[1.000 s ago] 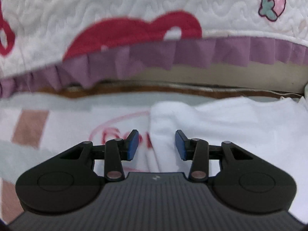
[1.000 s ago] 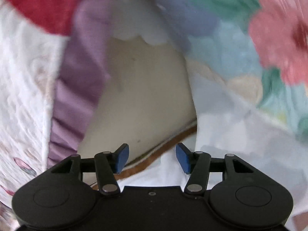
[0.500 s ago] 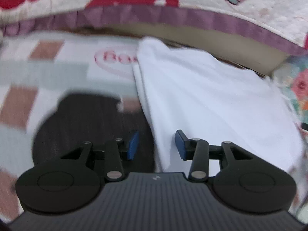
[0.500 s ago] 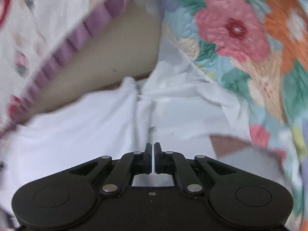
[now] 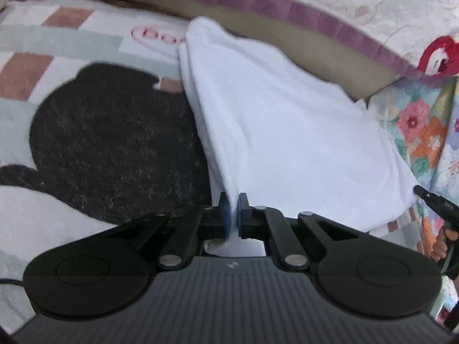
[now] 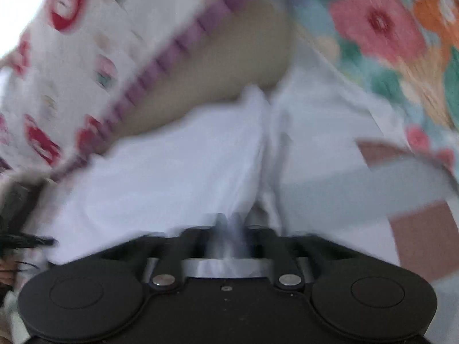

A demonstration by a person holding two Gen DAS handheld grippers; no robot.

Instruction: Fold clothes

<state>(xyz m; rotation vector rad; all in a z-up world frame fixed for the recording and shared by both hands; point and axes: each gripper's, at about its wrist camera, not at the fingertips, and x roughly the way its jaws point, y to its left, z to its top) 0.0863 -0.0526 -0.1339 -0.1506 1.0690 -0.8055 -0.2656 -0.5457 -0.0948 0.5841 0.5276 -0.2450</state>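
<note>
A white garment (image 5: pixel 281 120) lies spread on a patterned blanket (image 5: pixel 57 37). My left gripper (image 5: pixel 234 215) is shut on the garment's near left corner, and the cloth rises into the jaws. In the right wrist view the same white garment (image 6: pixel 178 172) runs up to my right gripper (image 6: pixel 229 223), which is shut on its near edge; that view is blurred by motion. The right gripper's tip also shows at the right edge of the left wrist view (image 5: pixel 430 197), at the garment's right corner.
A large black patch (image 5: pixel 114 149) of the blanket's print lies left of the garment. A white quilt with a purple frill (image 5: pixel 315 20) and a beige bed side stand behind. A floral quilt (image 5: pixel 424 134) lies to the right.
My left gripper has closed on the garment's corner after pulling back from the bed side. My right gripper, open a second ago, closed and now holds the garment's edge.
</note>
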